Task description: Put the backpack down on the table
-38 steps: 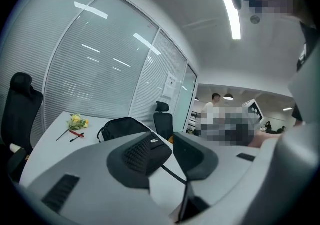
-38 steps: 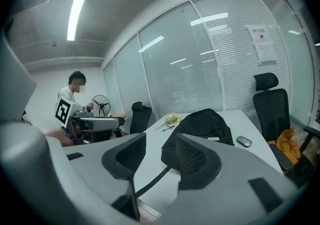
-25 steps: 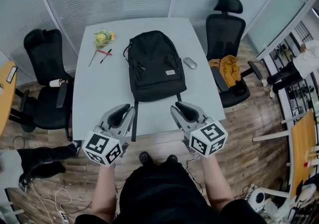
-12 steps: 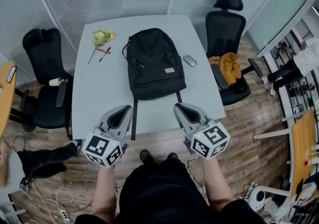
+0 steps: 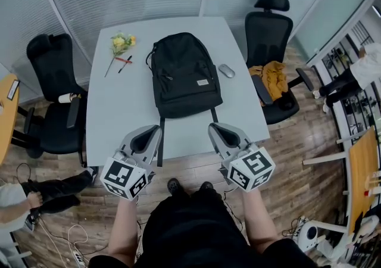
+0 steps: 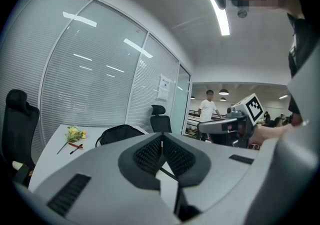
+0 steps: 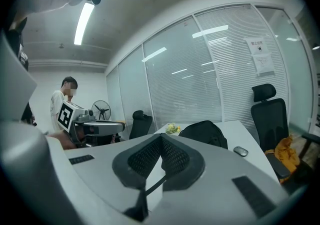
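Note:
The black backpack (image 5: 184, 76) lies flat in the middle of the white table (image 5: 119, 112), and its two straps (image 5: 161, 142) trail toward the front edge. In the head view my left gripper (image 5: 156, 131) and right gripper (image 5: 213, 128) hover side by side at that edge, short of the bag. Both are shut with nothing between the pads. Past the left gripper's (image 6: 162, 136) touching pads the left gripper view shows the backpack (image 6: 120, 133). The right gripper view has the bag (image 7: 202, 133) beyond my right gripper (image 7: 161, 139), a strap showing as a dark line below the pads.
A yellow flower (image 5: 122, 43), a red pen (image 5: 124, 62) and a grey mouse (image 5: 227, 71) lie on the table. Black office chairs (image 5: 53, 82) (image 5: 268, 34) flank it, the right one beside a yellow garment (image 5: 272, 82). A person (image 5: 24, 201) is low at the left; another (image 6: 207, 111) stands behind.
Both grippers keep their place at the table's front edge and the backpack has not moved. The person at the lower left has shifted.

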